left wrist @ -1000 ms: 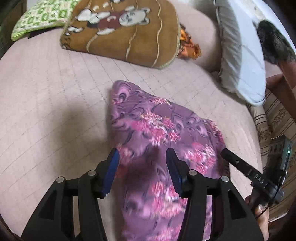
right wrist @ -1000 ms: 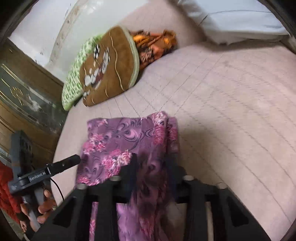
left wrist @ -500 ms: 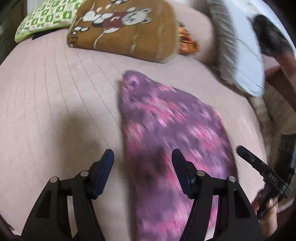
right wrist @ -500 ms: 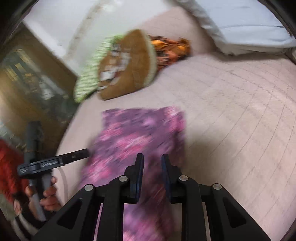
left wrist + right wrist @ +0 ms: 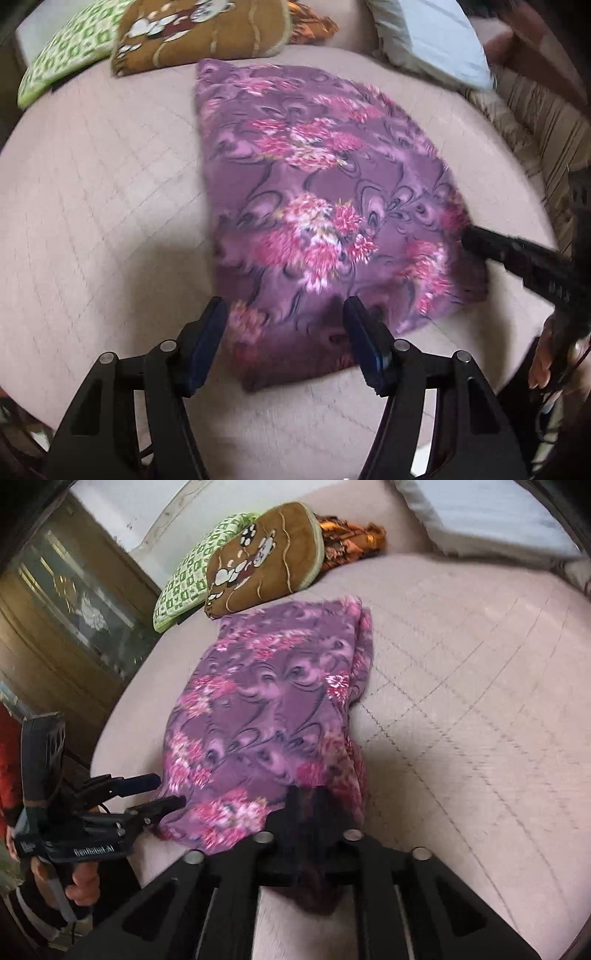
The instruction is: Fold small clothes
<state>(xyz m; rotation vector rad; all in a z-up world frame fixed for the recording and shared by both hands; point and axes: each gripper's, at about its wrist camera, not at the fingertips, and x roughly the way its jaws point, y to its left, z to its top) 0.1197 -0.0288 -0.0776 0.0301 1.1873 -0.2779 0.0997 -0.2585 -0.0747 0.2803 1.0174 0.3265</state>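
A purple cloth with pink flowers [image 5: 317, 199] lies folded flat on the beige quilted bed [image 5: 103, 206]; it also shows in the right wrist view [image 5: 269, 720]. My left gripper [image 5: 286, 332] is open and empty, just above the cloth's near edge. My right gripper [image 5: 314, 805] is shut on the cloth's near right edge; purple fabric hangs between its fingers. In the left wrist view the right gripper [image 5: 469, 236] rests at the cloth's right side. In the right wrist view the left gripper [image 5: 166, 790] is open at the cloth's left corner.
A brown cartoon cushion [image 5: 207, 29] and a green checked cushion [image 5: 70, 51] lie at the far side, with an orange cloth [image 5: 351, 539] behind. A pale blue pillow [image 5: 436, 40] lies at the far right. A wooden cabinet [image 5: 62, 627] stands left of the bed.
The cloth went from bunched and lifted to lying flat and spread. Both grippers pulled back toward its near edge. The left gripper stayed open; the right stays closed on the fabric.
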